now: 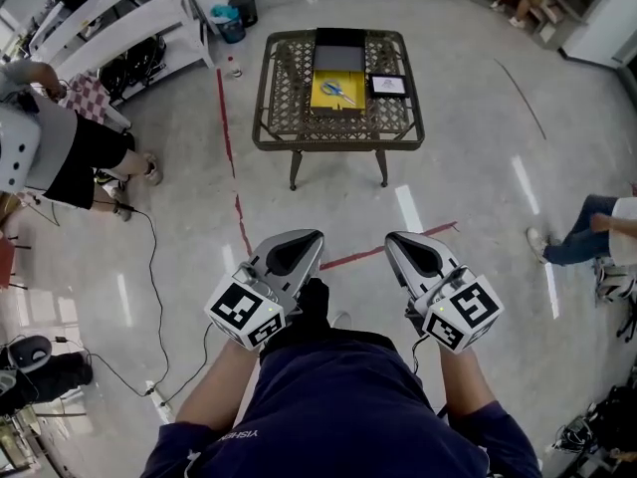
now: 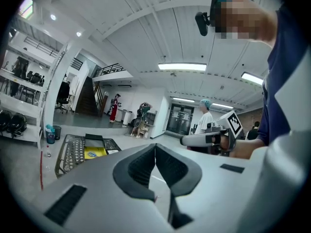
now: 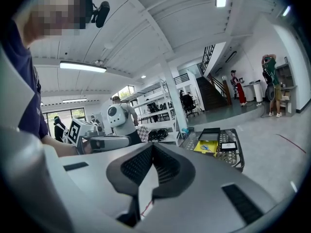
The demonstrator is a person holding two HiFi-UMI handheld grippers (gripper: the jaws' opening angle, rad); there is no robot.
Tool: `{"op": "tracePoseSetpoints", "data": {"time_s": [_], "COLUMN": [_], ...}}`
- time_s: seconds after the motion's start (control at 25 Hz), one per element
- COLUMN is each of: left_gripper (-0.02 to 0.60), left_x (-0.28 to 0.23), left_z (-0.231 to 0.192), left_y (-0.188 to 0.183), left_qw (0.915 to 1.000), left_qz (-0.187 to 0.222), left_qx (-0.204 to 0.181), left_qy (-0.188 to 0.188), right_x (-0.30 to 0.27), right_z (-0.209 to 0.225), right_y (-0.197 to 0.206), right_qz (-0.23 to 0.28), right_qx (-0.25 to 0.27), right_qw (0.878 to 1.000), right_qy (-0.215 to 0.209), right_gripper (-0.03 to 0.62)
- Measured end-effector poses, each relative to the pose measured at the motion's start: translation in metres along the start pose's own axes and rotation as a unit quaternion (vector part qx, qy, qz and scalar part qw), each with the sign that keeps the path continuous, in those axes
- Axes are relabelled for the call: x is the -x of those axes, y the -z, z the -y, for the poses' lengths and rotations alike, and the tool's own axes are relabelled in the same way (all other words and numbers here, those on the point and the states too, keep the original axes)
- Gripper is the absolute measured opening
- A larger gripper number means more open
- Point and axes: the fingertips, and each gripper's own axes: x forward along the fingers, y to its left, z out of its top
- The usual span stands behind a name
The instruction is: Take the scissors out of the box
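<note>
Yellow box [image 1: 320,104] — scissors [image 1: 338,90] inside, lattice table [image 1: 284,93]

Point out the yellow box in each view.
Head view: yellow box at top centre, on the table.
Left gripper view: yellow box at left of centre, low.
Right gripper view: yellow box at right of centre.
Shared landmark: the lattice table beneath it.

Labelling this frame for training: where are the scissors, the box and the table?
scissors [image 1: 337,90], head view, its middle.
box [image 1: 320,104], head view, bare yellow floor.
table [image 1: 284,93], head view, lattice top left of box.
</note>
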Motion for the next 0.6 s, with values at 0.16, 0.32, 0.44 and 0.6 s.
{"op": "tracePoseSetpoints", "data": {"time_s": [0.16, 0.32, 0.44, 0.6], "left_gripper": [0.025, 0.025, 0.025, 0.025], "left_x": [-0.01, -0.024, -0.036, -0.05], "left_z": [-0.033, -0.073, -0.106, -0.154], "left_y": [-0.002, -0.007, -0.012, -0.026], "left_qw": [1.0, 0.9998, 0.9996, 0.9993], "left_qz": [-0.005, -0.012, -0.017, -0.022], "left_qx": [0.003, 0.008, 0.01, 0.002], "left_qy": [0.005, 0.01, 0.018, 0.029], "right_x": [-0.028, -0.062, -0.091, -0.138], "right_z": [0.013, 0.029, 0.045, 0.062], "right_y": [-0.004, -0.012, -0.019, -0.031], "right_qz": [-0.004, -0.011, -0.017, -0.023], "right_qx": [-0.003, -0.005, -0.009, -0.012], "right_qw": [1.0, 1.0, 1.0, 0.999], "right_qy": [0.004, 0.011, 0.02, 0.027], "right_gripper": [0.018, 0.018, 0.018, 0.018]}}
